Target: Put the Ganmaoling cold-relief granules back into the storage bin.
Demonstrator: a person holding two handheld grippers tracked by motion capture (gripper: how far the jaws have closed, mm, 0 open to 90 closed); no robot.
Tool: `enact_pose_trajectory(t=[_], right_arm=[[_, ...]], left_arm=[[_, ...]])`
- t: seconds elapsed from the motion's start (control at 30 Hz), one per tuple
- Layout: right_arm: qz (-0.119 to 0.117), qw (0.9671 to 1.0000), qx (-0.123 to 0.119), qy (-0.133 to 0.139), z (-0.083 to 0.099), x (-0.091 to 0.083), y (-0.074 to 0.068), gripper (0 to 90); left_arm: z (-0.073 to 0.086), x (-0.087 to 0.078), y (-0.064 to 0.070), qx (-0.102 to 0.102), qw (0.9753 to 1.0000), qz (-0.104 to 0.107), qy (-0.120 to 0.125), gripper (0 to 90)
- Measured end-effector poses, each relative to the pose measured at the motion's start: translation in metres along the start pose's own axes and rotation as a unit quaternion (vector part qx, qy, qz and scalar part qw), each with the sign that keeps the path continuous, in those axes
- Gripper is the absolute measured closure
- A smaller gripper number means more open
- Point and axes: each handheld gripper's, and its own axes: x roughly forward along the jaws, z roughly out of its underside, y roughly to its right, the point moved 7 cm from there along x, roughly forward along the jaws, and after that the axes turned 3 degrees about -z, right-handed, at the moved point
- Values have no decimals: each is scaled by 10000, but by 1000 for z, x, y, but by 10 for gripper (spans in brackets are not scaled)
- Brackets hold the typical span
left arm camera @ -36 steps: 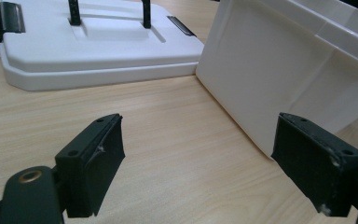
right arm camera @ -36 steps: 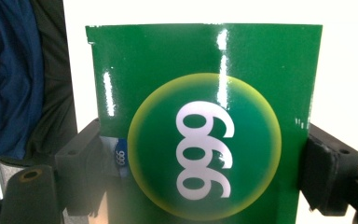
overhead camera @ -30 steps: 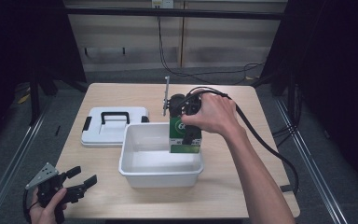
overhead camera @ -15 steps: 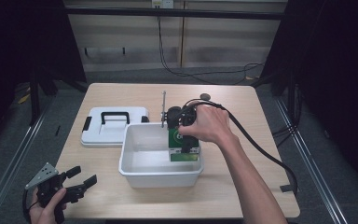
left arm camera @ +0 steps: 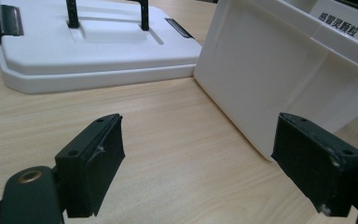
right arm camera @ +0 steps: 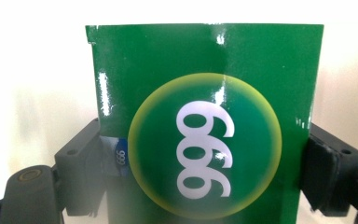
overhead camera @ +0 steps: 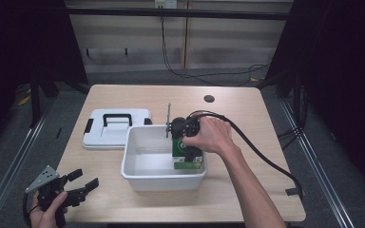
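Note:
A green box [overhead camera: 188, 160] with a yellow-ringed "999" mark [right arm camera: 205, 140] stands low inside the white bin [overhead camera: 161, 179], against its right side. My right gripper [overhead camera: 186, 141] is shut on the box, one black jaw on each side, with a hand over it. The bin's pale inner walls lie behind the box in the right gripper view. My left gripper [overhead camera: 88, 177] hovers open at the table's near left corner, holding nothing. Its jaws [left arm camera: 200, 158] stand wide apart over bare wood, facing the bin's outer wall [left arm camera: 270, 79].
A white lid [overhead camera: 116, 130] with a black handle lies flat to the left of the bin and appears again as the lid [left arm camera: 93, 46]. A thin upright rod [overhead camera: 168, 118] rises by the bin's far rim. A black cable [overhead camera: 261, 152] trails right. A dark hole [overhead camera: 209, 99] marks the far tabletop.
My right gripper has moved toward the near side and lowered the green box down into the bin. The left gripper has stayed put.

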Motion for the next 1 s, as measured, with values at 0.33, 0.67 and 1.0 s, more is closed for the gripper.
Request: enact_pose_trajectory(t=[0.33, 0.67, 1.0], right_arm=[[-150, 9998, 93, 72, 3, 10, -3, 156], [-104, 9999, 87, -40, 2, 31, 1, 154], [5, 9999, 127, -78, 2, 38, 4, 153]], left_arm=[[0, 0, 0, -13, 10000, -2, 14, 161], [0, 1, 0, 20, 10000, 3, -9, 161], [0, 0, 0, 11, 10000, 3, -5, 161]])
